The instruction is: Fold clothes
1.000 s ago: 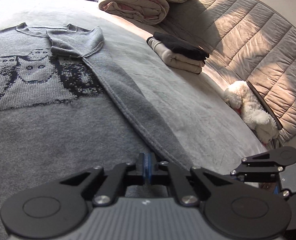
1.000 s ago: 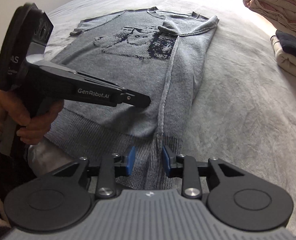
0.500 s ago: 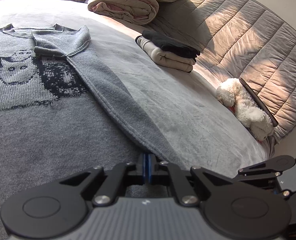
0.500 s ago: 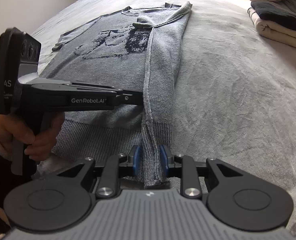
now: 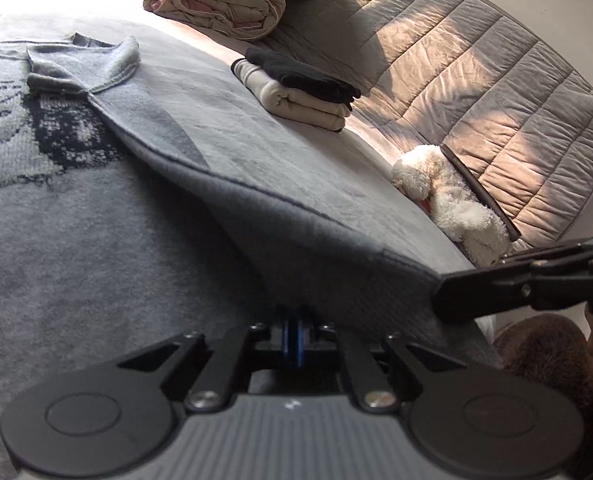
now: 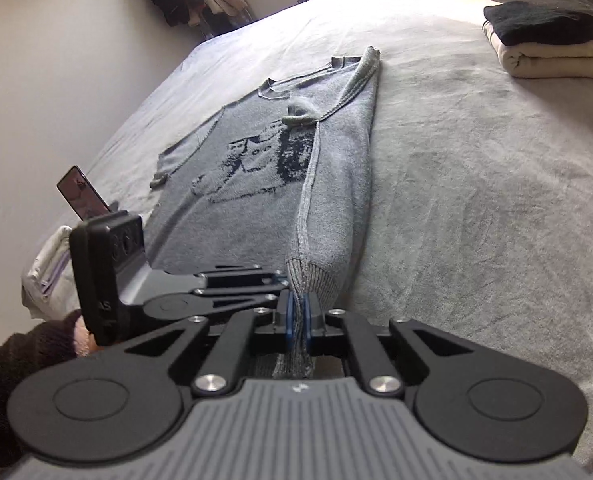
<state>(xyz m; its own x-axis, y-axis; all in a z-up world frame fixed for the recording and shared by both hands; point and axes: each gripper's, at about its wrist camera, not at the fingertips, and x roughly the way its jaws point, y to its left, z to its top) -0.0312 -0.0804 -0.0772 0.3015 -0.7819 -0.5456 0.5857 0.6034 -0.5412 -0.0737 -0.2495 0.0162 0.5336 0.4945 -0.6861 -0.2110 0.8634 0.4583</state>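
Observation:
A grey knitted sweater [image 5: 96,240] with a dark cat picture lies flat on the bed, its right sleeve and side folded inward [image 6: 336,184]. My left gripper [image 5: 295,332] is shut on the ribbed hem, with cloth draped over its tips. My right gripper [image 6: 296,320] is closing its jaws, and its blue pads press on the hem at the folded edge. In the left wrist view the right gripper [image 5: 440,300] shows side-on, holding the hem's corner up off the bed. In the right wrist view the left gripper [image 6: 282,280] sits just left of the same hem.
A stack of folded clothes [image 5: 296,92] [image 6: 548,48] lies on the bed to the right. A rolled duvet [image 5: 216,0] and quilted cover [image 5: 476,80] lie behind it, with a white plush toy [image 5: 448,204] at the edge. A phone [image 6: 82,196] stands at the left.
My right gripper's jaws closed on the hem, then it rose and rolled. The sweater's folded right edge now hangs lifted off the bed. The left gripper stayed shut at the hem.

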